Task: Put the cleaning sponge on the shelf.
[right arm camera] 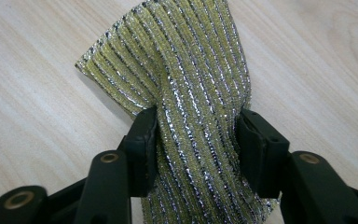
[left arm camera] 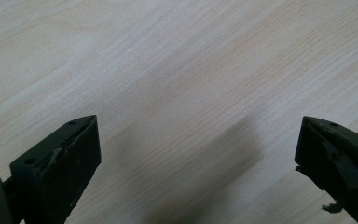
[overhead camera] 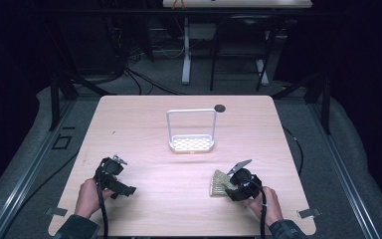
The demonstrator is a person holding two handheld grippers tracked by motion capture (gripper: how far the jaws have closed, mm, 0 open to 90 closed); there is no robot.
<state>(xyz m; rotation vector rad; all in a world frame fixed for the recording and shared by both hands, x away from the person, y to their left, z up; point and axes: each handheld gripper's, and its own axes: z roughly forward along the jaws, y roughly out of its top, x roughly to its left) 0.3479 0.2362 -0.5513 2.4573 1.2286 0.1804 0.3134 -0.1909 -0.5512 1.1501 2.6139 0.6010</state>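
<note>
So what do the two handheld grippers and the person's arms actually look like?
Both are black. The left gripper has two blocky black jaws with screw holes and frayed pads; the right gripper has brass-coloured rivets at its jaw pivots. A black cable trails from each, and a grey plate tops each. The sleeves are dark.

A pale wooden desk (overhead camera: pixel 144 124) with rounded corners stands on grey carpet (overhead camera: pixel 164 79). Near its far edge sits a small dark round disc (overhead camera: pixel 220 107), just beside the upper right corner of a white wire rack. Strips of grey tape (overhead camera: pixel 55 211) lie at the near left corner and at the near right corner (overhead camera: pixel 309 213). Beyond the desk, black cables (overhead camera: pixel 139 79) trail across the floor around a white table leg (overhead camera: pixel 186 50) and dark frame legs (overhead camera: pixel 264 59). Metal rails (overhead camera: pixel 25 169) run along both sides.
</note>
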